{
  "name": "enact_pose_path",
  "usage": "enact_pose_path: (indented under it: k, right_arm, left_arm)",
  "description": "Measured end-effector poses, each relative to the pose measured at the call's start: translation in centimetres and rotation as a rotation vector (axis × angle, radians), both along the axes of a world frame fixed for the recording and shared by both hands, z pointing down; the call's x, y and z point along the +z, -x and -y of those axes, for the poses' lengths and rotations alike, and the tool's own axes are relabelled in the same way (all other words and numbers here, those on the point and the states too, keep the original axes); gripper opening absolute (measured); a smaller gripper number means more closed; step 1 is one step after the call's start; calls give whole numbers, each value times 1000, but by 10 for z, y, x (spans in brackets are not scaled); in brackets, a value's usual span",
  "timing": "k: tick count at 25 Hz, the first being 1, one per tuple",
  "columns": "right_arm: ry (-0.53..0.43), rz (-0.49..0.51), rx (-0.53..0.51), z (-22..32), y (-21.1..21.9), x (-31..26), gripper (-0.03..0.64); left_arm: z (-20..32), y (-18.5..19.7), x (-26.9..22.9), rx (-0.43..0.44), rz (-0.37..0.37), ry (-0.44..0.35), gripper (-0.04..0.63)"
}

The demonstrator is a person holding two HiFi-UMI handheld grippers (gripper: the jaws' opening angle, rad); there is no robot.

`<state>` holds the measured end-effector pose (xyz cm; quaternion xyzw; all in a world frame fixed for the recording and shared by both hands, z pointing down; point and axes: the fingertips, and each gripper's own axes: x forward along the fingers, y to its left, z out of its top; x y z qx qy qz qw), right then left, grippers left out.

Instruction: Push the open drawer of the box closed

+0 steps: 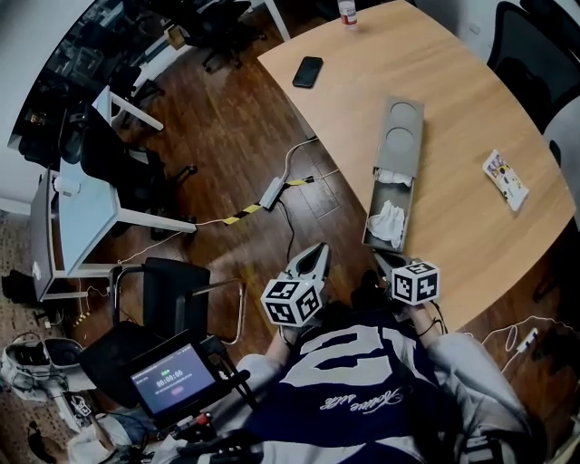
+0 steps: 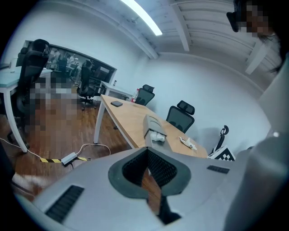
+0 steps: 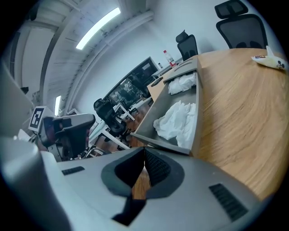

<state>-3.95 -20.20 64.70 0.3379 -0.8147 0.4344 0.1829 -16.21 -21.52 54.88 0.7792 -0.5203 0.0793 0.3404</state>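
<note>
In the head view, the drawer [image 1: 388, 217] juts from the box [image 1: 400, 136] toward you, reaching the table [image 1: 471, 227] edge, with your right gripper [image 1: 381, 261] near its front. In the left gripper view, your left gripper [image 2: 146, 150] is pinched together, empty, idle beside the table. In the right gripper view, the jaws meet on nothing, likely as a blunt pusher squared to the drawer front.

We count one grey box [image 1: 401, 136] with one open drawer [image 1: 371, 217] on one wooden table [image 1: 453, 82]. In the box's drawer lie two white wads, a near wad [image 1: 388, 222] and a far wad [image 1: 394, 178]. Beyond the box are one black phone [image 1: 308, 71] and one bottle [image 1: 347, 13], and right of it one printed packet [image 1: 506, 178]. Nearer us than the box are two grippers, the left gripper [image 1: 313, 261] and the right gripper [image 1: 382, 263].
</note>
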Motion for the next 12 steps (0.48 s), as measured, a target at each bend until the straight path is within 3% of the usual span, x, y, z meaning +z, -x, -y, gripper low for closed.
enact_pose_path:
  k: [12]
  right_arm:
    - [46, 98, 8, 8, 0, -5, -2]
  left_arm:
    - [16, -34, 13, 75, -6, 41, 3]
